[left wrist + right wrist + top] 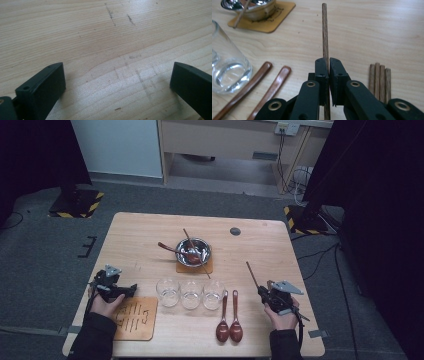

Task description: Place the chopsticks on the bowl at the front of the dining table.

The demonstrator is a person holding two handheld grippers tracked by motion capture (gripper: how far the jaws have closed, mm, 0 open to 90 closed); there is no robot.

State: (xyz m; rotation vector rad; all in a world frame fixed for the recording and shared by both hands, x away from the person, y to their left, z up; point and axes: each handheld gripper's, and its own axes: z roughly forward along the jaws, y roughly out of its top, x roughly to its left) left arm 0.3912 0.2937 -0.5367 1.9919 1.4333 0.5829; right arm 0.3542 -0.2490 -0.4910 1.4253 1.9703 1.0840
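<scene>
Right gripper view: 1 wooden chopstick (325,35) is clamped between the 2 black jaws of the right gripper (329,62), which are pressed shut on it, and it runs straight ahead from them above the table (367,27). Seen from the high view, the same chopstick (252,274) juts forward and slightly left from the right gripper (264,292), which is held in a hand (283,317) at the near right part of the table (260,245). 4 more chopsticks (379,80) are seen lying side by side, touching, on the wood just to the right of the jaws in the right gripper view. 2 brown spoons (229,320) lie side by side just left of the right gripper, bowls toward the near edge. 3 clear glasses (190,293) stand in a row beyond them, close together. Farther back, near the middle of the table, a metal bowl (194,251) sits on a small square mat (195,268), and a spoon (176,251) and 1 chopstick (190,240) rest in it. At the near left, the left gripper (115,290) is held in the other hand (104,306), beside a wooden coaster (135,318). In the left gripper view its jaws are spread wide apart over bare wood (105,50), with nothing between them.
</scene>
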